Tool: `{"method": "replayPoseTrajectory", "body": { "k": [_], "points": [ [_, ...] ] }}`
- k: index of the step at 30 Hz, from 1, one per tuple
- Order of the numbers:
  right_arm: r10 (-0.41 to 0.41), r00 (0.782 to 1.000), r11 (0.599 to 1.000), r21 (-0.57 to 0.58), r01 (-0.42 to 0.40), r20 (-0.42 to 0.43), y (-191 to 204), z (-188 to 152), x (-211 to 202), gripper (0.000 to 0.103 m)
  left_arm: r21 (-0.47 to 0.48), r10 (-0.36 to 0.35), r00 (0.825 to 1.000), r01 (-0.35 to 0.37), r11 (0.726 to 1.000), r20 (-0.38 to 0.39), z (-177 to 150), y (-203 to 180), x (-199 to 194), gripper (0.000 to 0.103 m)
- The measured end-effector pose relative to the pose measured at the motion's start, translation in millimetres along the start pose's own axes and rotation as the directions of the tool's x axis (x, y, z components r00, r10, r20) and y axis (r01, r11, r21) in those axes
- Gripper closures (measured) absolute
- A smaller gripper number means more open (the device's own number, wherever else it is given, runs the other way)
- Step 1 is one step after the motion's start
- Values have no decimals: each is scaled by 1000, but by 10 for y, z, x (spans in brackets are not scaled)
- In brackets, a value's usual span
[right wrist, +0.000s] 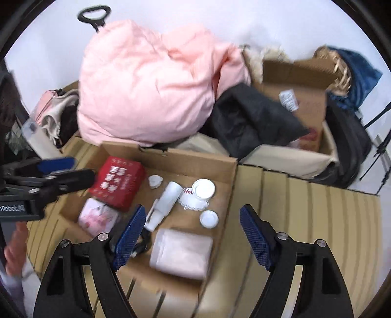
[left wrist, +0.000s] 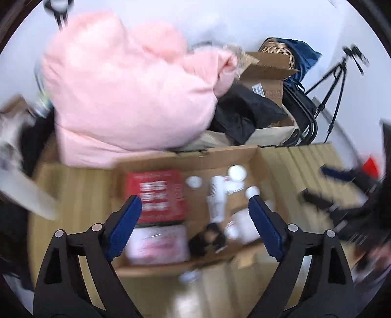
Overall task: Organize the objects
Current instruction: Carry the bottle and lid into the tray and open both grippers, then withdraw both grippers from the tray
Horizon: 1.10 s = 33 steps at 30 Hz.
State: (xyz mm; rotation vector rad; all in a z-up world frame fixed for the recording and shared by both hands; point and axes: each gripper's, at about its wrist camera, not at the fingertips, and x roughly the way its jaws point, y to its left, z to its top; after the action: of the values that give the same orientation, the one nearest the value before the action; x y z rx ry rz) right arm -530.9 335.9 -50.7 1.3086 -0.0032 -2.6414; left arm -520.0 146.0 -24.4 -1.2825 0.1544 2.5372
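A big puffy coat (right wrist: pixel 151 85) is soft pink. A dark jacket (right wrist: pixel 254 122) next to it is black. The open box (right wrist: pixel 190 161) is plain brown cardboard. Inside it, one packet (right wrist: pixel 117 181) is red with white writing, and a pouch (right wrist: pixel 97 217) is pale pink with pink pictures. The bottle (right wrist: pixel 166 200) and round lids (right wrist: pixel 209 219) are white. The worktop (right wrist: pixel 305 208) is tan with stripes. Each hand-held gripper (right wrist: pixel 193 234) is black with blue pads (right wrist: pixel 129 234). The wall (right wrist: pixel 244 22) is white.
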Motion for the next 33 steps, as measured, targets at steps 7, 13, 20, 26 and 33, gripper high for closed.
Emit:
{"method": "replayPoseTrajectory", "body": {
  "k": [7,13,20,26,33],
  "points": [
    [-54,998,998,-31,56,34,9,-578,-1188,20,33,131,991,-131,991,12,-814,416,-1168,6],
    [-123,990,992,-14,124,73,124,-1257,-1924,20,5,155,987,-155,988,30,-1425,466,-1676,6],
    [-88,989,996,11,88,120,480,-1960,-2363,20,-57,188,975,-182,982,120,-2253,277,-2223,6],
    [-42,992,999,32,39,119,897,-2882,-2610,20,-110,111,985,-96,989,135,-3224,166,-2515,0],
    [20,1000,999,44,-20,21,1320,-3565,-2424,20,-81,77,994,-71,994,73,-3365,-33,-2360,0]
  ]
}}
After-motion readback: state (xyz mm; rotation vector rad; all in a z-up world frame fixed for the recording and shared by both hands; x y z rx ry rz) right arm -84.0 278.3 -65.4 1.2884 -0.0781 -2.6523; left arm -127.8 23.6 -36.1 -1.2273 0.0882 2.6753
